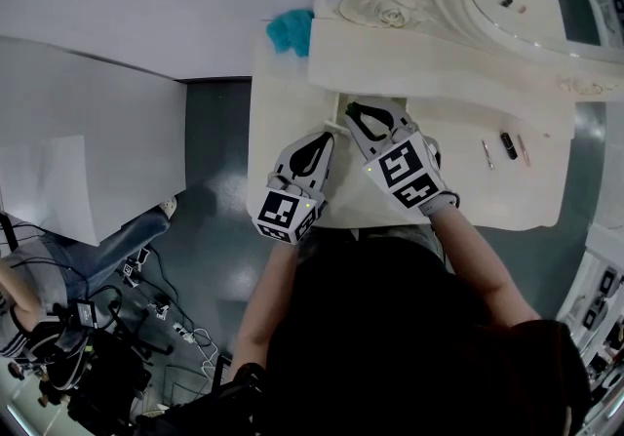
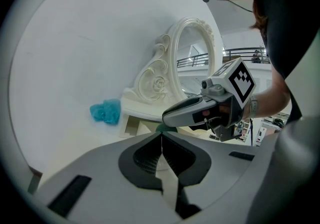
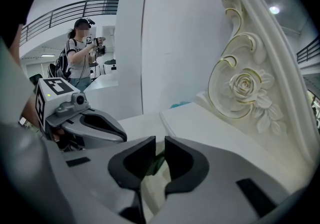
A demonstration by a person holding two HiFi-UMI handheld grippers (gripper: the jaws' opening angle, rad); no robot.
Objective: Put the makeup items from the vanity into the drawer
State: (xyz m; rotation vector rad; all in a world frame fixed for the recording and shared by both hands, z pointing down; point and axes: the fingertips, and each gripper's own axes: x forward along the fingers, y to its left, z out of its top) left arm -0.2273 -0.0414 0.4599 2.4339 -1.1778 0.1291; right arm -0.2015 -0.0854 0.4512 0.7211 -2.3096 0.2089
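A dark green item (image 3: pixel 156 164) is held between the jaws of the right claw (image 3: pixel 159 143). The jaws are drawn narrow upon it. Only a sliver of it is shown in the gap, dark and faintly glossy, and its shape cannot be made out.

Directly beneath this claw's tips, what looks like a small pulled-out drawer (image 2: pixel 131 125) is seen at the foot of the raised tier (image 1: pixel 439 73) of the cream bench (image 1: pixel 283 132).

The left claw (image 2: pixel 161 137) is held just to the left of the right claw and a little nearer the person. Its jaws are closed tip to tip, with nothing between them.

Well to the right of the right claw, three small makeup items are laid close together on the bench top. They are a slim pale stick (image 1: pixel 486 153), a short dark tube (image 1: pixel 508 144) and a thin pinkish stick (image 1: pixel 524 149).

Beyond the left claw and off to its left, a teal lump (image 2: pixel 106 112) is seen against the white wall at the bench's far corner. Ahead of both claws, the oval mirror (image 2: pixel 192 62) is framed in carved scrollwork with a gilt-edged rose (image 3: pixel 245 87).

Far behind the left claw, in the right gripper view, a standing person (image 3: pixel 82 52) is pictured with a device held up in both hands.
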